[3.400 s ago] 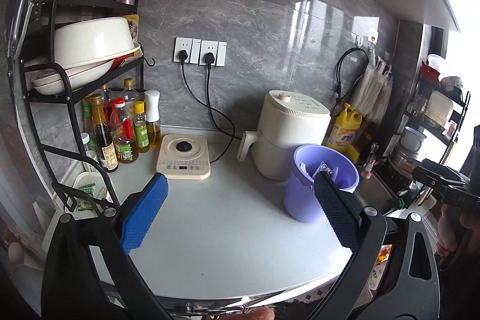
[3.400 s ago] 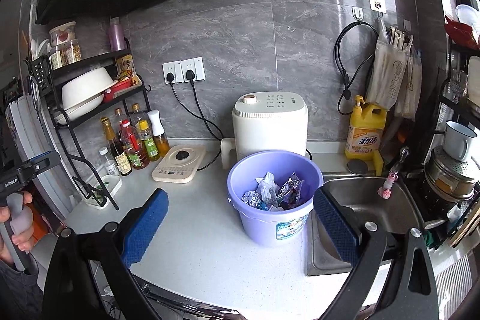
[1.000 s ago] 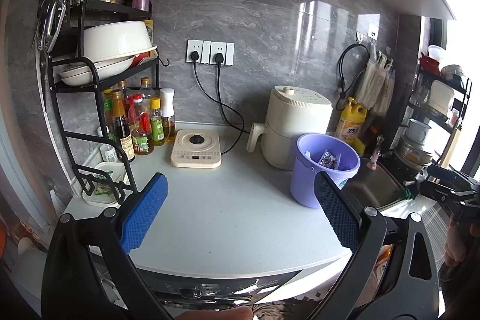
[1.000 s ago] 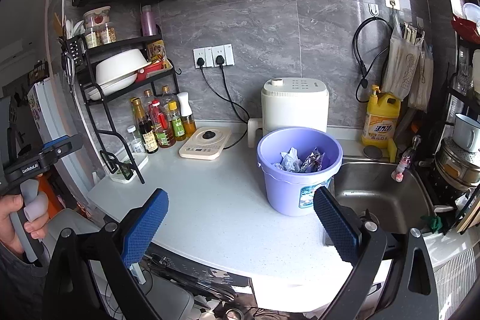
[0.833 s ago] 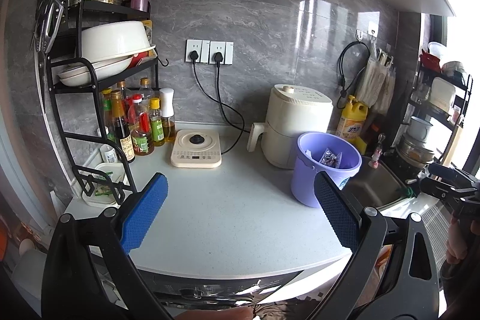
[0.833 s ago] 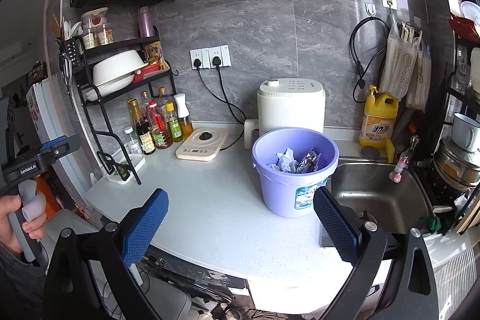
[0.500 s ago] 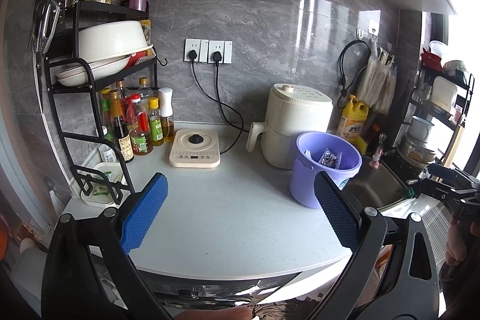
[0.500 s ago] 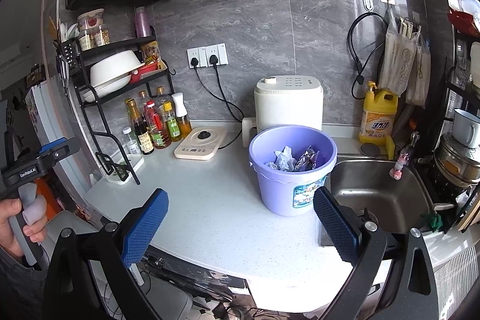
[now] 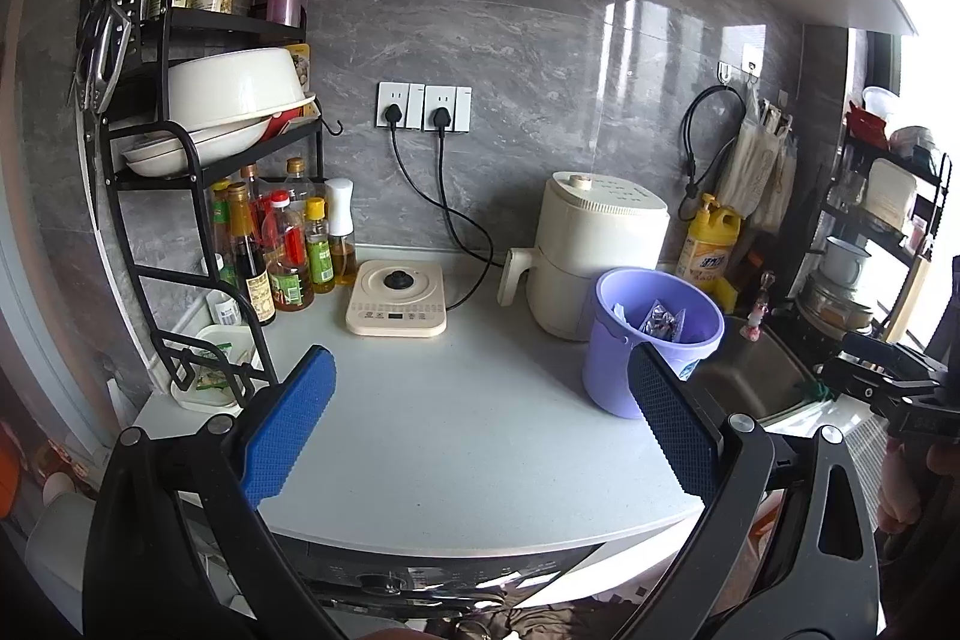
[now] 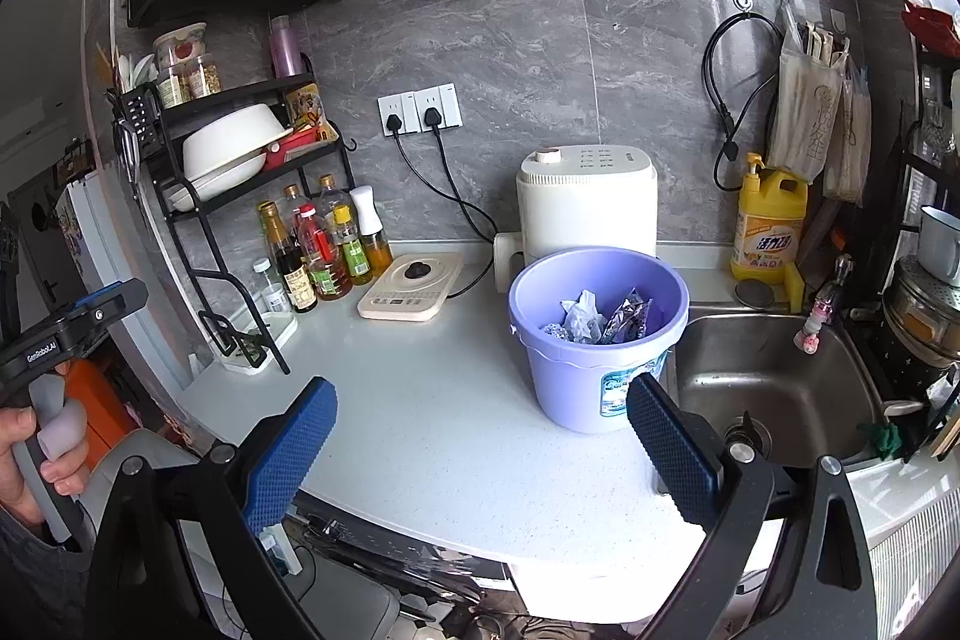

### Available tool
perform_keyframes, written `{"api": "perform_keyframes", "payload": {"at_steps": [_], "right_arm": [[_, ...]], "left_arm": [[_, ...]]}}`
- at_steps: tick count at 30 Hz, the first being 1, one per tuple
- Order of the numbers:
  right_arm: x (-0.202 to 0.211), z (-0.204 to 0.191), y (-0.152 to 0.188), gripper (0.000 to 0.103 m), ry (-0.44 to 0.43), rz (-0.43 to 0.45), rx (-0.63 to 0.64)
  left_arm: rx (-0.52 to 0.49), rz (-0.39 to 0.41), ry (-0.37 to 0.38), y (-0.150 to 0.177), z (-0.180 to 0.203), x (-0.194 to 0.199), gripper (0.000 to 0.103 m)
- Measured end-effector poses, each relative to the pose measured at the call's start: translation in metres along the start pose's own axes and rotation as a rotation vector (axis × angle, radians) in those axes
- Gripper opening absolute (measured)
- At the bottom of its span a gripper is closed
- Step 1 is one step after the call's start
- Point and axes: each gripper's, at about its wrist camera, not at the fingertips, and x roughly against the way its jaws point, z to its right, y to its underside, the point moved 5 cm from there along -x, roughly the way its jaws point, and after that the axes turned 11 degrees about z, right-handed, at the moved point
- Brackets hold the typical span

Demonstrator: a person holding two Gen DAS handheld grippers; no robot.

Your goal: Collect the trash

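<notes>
A lilac plastic bucket [image 10: 594, 376] [image 9: 618, 370] stands on the white counter [image 10: 450, 430] beside the sink. Inside it lie crumpled white paper [image 10: 581, 317] and shiny foil wrappers [image 10: 630, 317] [image 9: 660, 325]. My right gripper [image 10: 480, 460] is held open in front of the counter edge, with nothing between its blue pads. Open and empty too, my left gripper [image 9: 480, 424] hangs over the counter's front part, left of the bucket. Each gripper shows at the edge of the other's view, with a hand on its handle.
A white air fryer [image 10: 588, 202] stands behind the bucket, a small cream appliance [image 10: 411, 286] to its left, two cords running to wall sockets. A black rack [image 9: 180, 196] with bowls and bottles fills the left. The steel sink [image 10: 774, 382] and yellow detergent [image 10: 768, 220] are at right.
Both grippers have pulled back from the counter since the earliest frames, so the bucket looks smaller and farther. In the last second the views barely shift. Both stay open.
</notes>
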Motion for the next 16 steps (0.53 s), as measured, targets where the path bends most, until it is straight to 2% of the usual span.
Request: {"api": "perform_keyframes", "payload": {"at_steps": [11, 16], "right_arm": [[-0.006, 0.006, -0.003, 0.095, -0.004, 0.001, 0.011], [-0.028, 0.02, 0.001, 0.095, -0.042, -0.014, 0.052]], "left_arm": [[-0.004, 0.006, 0.005, -0.005, 0.005, -0.012, 0.097], [0.034, -0.025, -0.019, 0.003, 0.009, -0.043, 0.097]]}}
